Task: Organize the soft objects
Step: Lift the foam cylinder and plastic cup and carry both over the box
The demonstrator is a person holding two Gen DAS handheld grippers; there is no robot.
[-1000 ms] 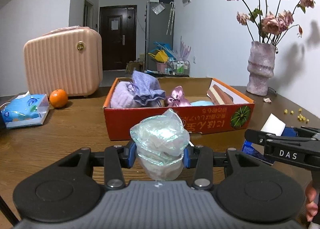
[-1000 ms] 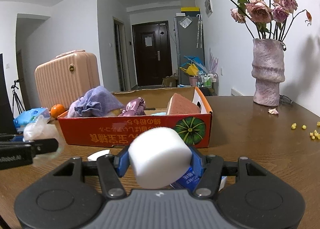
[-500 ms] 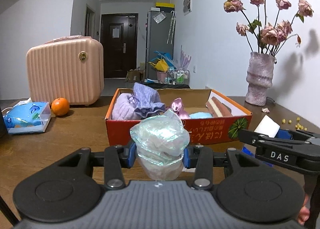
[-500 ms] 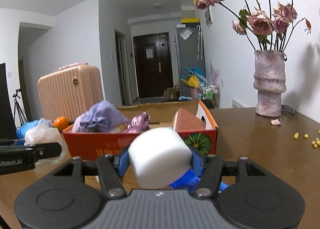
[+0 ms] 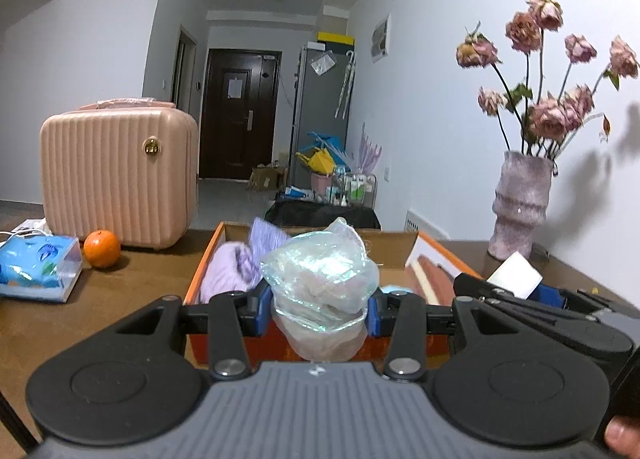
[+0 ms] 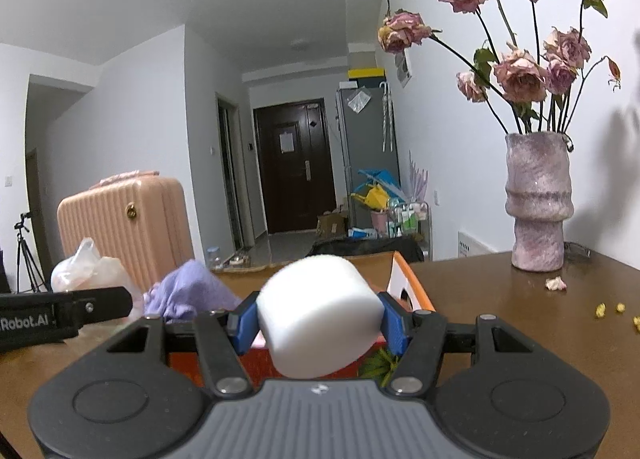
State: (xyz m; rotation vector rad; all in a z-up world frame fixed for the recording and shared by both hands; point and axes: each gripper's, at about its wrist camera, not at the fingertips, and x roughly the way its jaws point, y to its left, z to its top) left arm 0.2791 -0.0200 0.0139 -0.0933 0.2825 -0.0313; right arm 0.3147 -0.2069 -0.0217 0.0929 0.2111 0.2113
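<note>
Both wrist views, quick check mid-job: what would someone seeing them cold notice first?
First, the loads: the left tongs clamp a crinkled clear plastic bag of soft stuffing, and the right tongs squeeze a white foam cylinder. Just beyond both sits the orange cardboard box already holding a lilac knitted cloth. On the brown table's right side stands a mottled purple vase of dried pink roses.

orange box [image 5: 200, 279] front wall behind tool, tissue pack [image 5: 36, 269] cut off left, thumb [image 5: 622, 439] cropped
</note>
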